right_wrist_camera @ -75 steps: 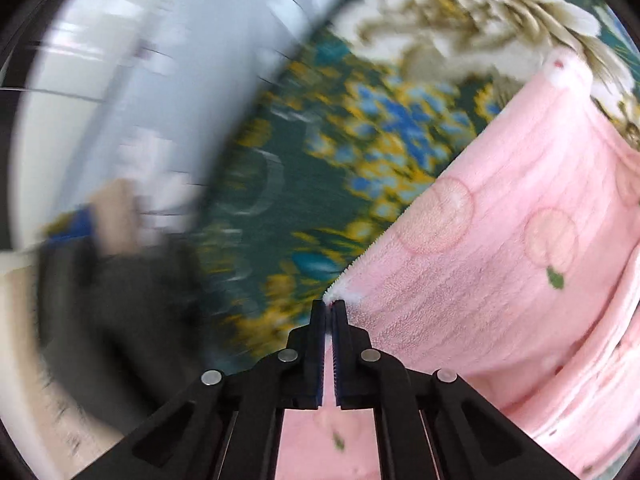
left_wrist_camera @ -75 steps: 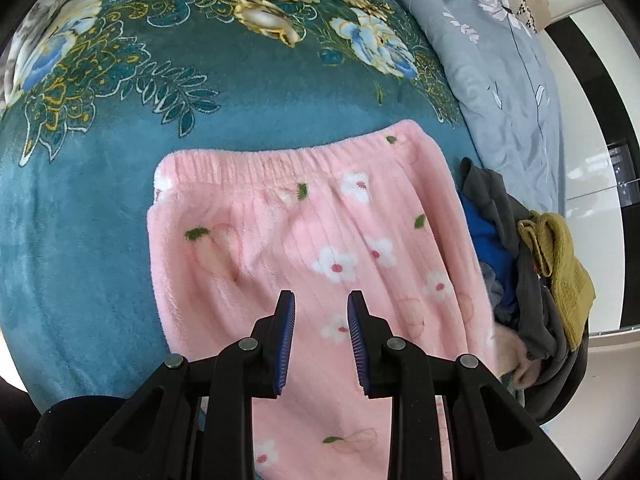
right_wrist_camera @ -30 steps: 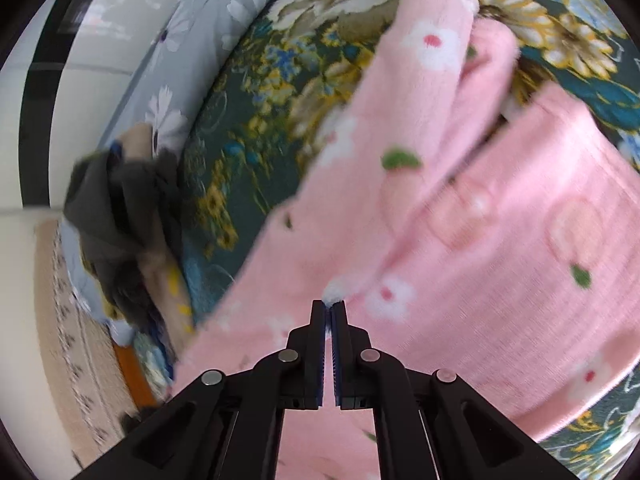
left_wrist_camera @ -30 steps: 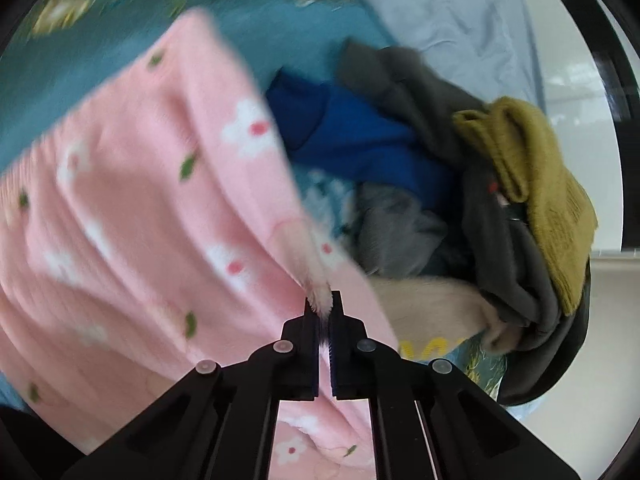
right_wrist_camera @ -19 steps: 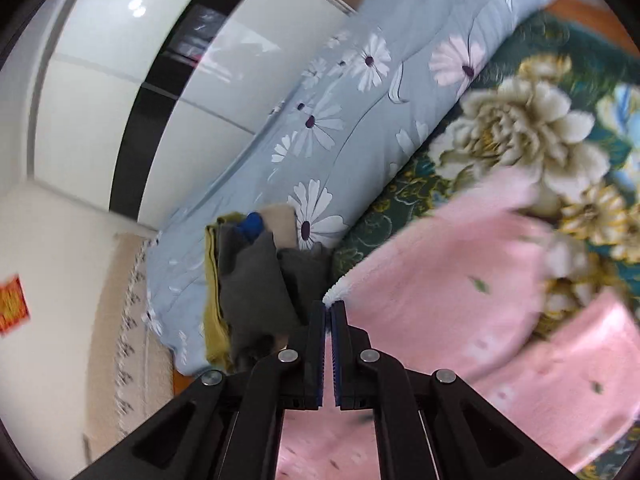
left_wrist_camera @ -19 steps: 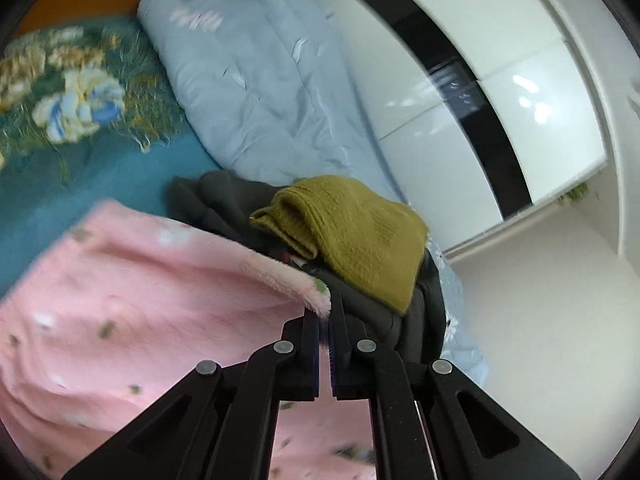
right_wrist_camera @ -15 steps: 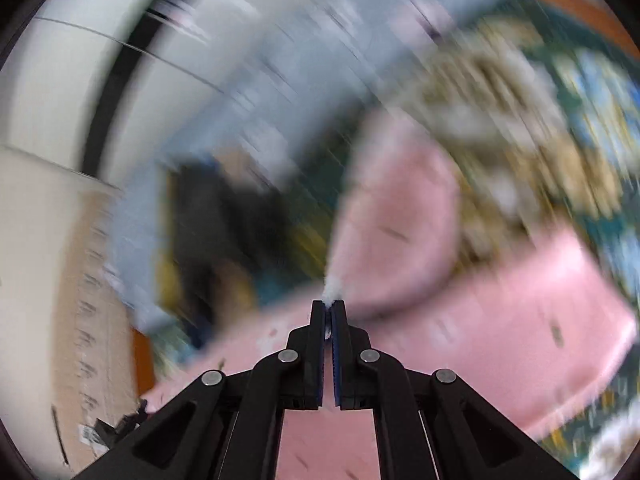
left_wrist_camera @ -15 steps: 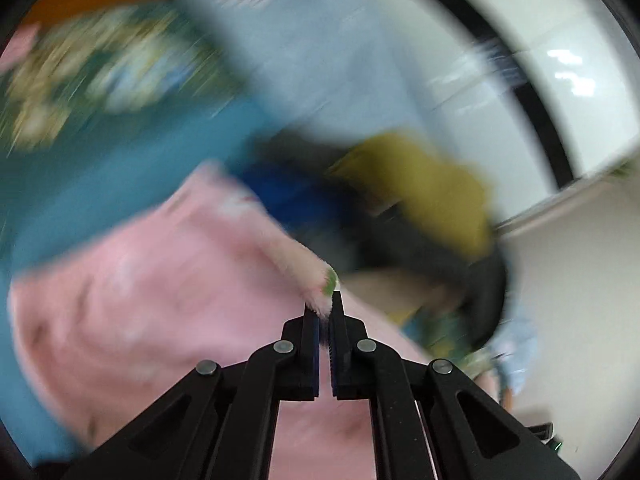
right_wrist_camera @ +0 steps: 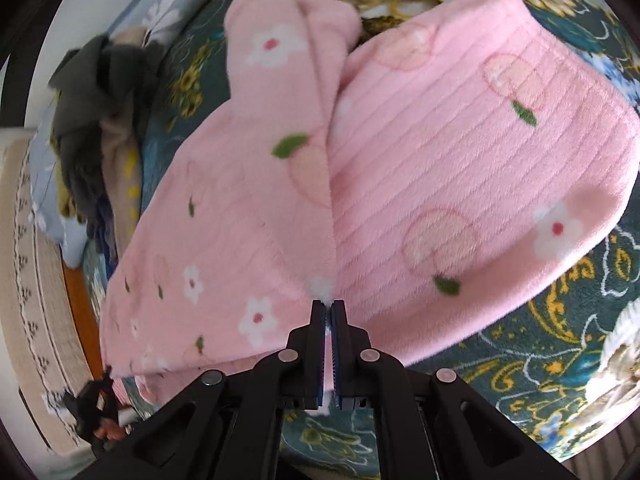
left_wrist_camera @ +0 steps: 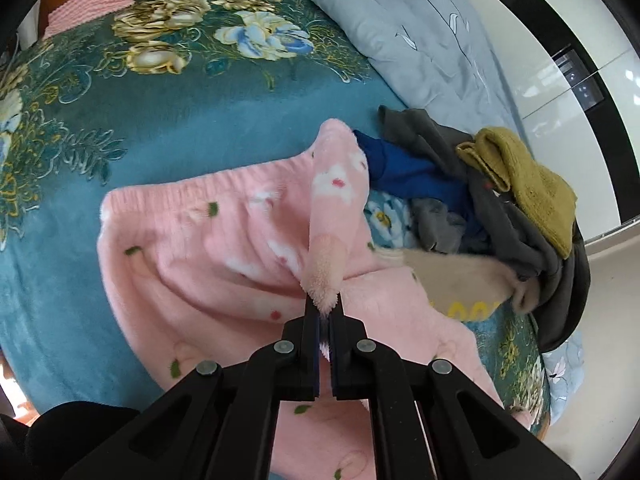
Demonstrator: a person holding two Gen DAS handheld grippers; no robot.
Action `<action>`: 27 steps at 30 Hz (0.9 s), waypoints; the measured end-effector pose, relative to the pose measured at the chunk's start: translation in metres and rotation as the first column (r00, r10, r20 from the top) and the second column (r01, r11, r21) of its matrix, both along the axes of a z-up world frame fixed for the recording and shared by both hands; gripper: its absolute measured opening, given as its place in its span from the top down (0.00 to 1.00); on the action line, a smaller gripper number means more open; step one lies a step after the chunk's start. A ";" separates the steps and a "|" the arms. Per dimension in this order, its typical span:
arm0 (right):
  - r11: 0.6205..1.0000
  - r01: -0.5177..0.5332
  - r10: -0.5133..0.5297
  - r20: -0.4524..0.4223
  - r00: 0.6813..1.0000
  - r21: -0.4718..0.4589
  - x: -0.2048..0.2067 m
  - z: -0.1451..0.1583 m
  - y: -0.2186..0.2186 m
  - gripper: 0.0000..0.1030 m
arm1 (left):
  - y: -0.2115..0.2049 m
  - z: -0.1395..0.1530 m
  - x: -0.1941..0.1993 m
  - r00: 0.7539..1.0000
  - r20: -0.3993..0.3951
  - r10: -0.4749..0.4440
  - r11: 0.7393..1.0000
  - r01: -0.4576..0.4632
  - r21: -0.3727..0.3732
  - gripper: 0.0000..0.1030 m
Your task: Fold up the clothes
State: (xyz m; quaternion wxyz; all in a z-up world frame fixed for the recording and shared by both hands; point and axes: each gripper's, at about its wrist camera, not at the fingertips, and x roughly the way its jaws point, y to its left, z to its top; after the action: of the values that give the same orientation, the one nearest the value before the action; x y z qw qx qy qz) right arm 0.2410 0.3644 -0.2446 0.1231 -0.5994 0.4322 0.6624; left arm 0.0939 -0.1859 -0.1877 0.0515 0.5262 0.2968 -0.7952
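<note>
Pink fleece pants (left_wrist_camera: 224,240) with flower and peach prints lie on the teal floral bed blanket (left_wrist_camera: 168,112). My left gripper (left_wrist_camera: 325,312) is shut on a pinched fold of the pants near the waistband side and holds it raised. My right gripper (right_wrist_camera: 329,308) is shut on an edge of the same pants (right_wrist_camera: 440,152), with the fabric draped and doubled in front of it. The elastic waistband (left_wrist_camera: 200,192) lies flat toward the far left.
A heap of unfolded clothes lies to the right of the pants: dark grey (left_wrist_camera: 520,232), blue (left_wrist_camera: 408,176), mustard knit (left_wrist_camera: 524,176) and cream (left_wrist_camera: 452,280). A grey-blue duvet (left_wrist_camera: 400,32) lies behind. A folded pink item (left_wrist_camera: 92,4) sits at the far bed corner.
Both grippers, shut on the pants, swung up fast and came back down toward the bed. The pants now lie lower and doubled over. 2.5 s ago the left gripper was open.
</note>
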 end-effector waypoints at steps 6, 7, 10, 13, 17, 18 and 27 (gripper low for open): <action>0.995 -0.038 0.042 -0.035 0.999 0.089 -0.017 0.017 0.001 0.93 | -0.012 -0.026 0.003 0.995 0.097 0.039 0.999 -0.038 -0.006 0.97; 0.993 -0.038 0.043 -0.047 0.998 0.110 -0.022 0.023 0.005 0.91 | -0.015 -0.027 0.003 0.994 0.101 0.050 0.999 -0.051 0.008 0.97; 0.987 0.017 -0.002 -0.091 0.996 0.158 -0.044 0.036 0.024 0.64 | -0.019 -0.029 0.005 0.993 0.103 0.061 0.997 -0.065 0.029 0.97; 0.985 0.073 -0.051 -0.134 0.990 0.159 -0.070 0.038 0.037 0.56 | -0.023 -0.029 0.011 0.993 0.091 0.071 0.996 -0.076 0.050 0.97; 0.978 0.151 -0.137 -0.104 0.985 0.143 -0.096 0.021 0.054 0.56 | -0.020 -0.029 0.012 0.993 0.089 0.073 0.995 -0.079 0.062 0.97; 0.975 0.180 -0.169 -0.089 0.982 0.132 -0.100 0.018 0.058 0.57 | -0.020 -0.030 0.012 0.993 0.091 0.074 0.995 -0.080 0.064 0.97; 0.960 0.218 -0.190 -0.163 0.968 0.177 -0.113 0.063 0.076 1.00 | -0.023 -0.026 0.013 0.997 0.028 0.070 0.990 -0.073 0.118 0.97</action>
State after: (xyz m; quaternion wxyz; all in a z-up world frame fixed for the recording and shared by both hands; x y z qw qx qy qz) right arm 0.1281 0.4401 -0.1819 0.2170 -0.4873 0.4330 0.7266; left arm 0.1070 -0.2091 -0.2134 0.0521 0.5268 0.3618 -0.7673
